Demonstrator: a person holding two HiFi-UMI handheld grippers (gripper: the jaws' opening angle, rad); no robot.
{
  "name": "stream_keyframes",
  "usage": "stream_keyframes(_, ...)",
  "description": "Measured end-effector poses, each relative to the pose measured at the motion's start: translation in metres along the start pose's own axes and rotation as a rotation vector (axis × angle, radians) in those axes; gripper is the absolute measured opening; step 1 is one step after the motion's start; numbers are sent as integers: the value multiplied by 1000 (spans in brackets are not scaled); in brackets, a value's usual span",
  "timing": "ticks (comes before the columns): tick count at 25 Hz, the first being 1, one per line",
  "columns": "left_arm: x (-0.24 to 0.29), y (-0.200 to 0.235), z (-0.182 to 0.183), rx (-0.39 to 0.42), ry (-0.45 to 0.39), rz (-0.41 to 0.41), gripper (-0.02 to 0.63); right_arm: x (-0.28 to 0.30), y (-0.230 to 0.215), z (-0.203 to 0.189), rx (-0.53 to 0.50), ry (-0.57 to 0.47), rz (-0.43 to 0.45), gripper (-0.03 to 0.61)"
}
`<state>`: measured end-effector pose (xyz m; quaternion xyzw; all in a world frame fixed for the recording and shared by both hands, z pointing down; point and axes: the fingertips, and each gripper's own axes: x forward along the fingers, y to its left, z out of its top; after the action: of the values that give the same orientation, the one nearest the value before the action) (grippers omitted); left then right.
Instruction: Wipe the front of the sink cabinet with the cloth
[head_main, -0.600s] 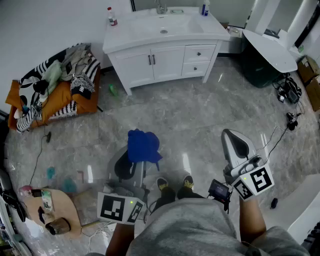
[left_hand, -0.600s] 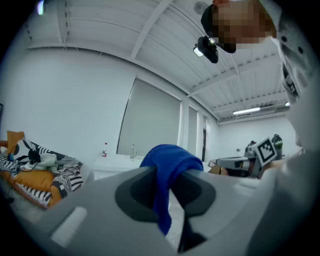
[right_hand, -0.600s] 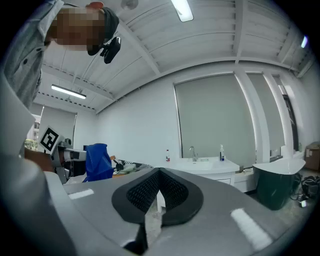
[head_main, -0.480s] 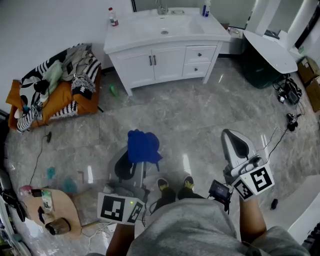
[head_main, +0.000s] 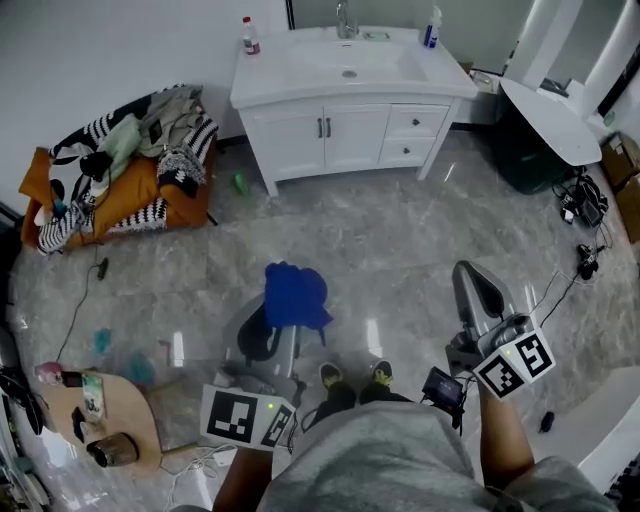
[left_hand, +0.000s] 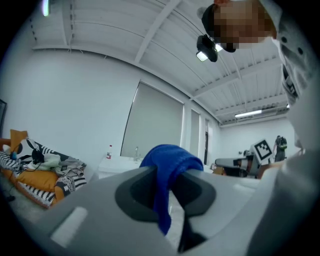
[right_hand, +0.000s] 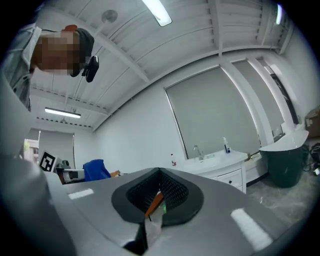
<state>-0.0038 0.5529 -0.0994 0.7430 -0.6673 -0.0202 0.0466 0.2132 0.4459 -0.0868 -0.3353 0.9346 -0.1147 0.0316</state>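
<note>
The white sink cabinet (head_main: 350, 125) stands against the far wall, well away from both grippers across the floor. My left gripper (head_main: 283, 322) is shut on a blue cloth (head_main: 295, 293), which bunches up above the jaws; in the left gripper view the cloth (left_hand: 167, 172) hangs down between them. My right gripper (head_main: 476, 292) is held at the right, shut with nothing in it. In the right gripper view the jaws (right_hand: 159, 192) meet and point toward the cabinet (right_hand: 222, 172), with the cloth (right_hand: 96, 170) off to the left.
A pile of clothes on an orange cushion (head_main: 120, 160) lies left of the cabinet. A dark bin (head_main: 525, 150) and a white curved table (head_main: 545, 105) stand at its right, with cables (head_main: 582, 215) on the floor. A round wooden board (head_main: 115, 420) sits near left. Bottles (head_main: 250, 35) stand on the sink top.
The cabinet and floor have slid a little down and right in the head view. Both grippers keep their pose, and the cloth stays in the left one.
</note>
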Motion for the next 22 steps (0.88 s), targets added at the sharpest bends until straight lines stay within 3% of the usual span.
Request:
stream_keyframes(7, -12, 18, -3, -23, -14, -23, 67, 19, 21, -10, -62, 43, -46, 0)
stream_keyframes(13, -19, 36, 2, -32, -40, -16, 67, 25, 24, 4, -94, 7, -97, 0)
stream_keyframes(22, -25, 56, 3, -2, -76, -8, 67, 45, 40, -5, -133, -20, -71, 0)
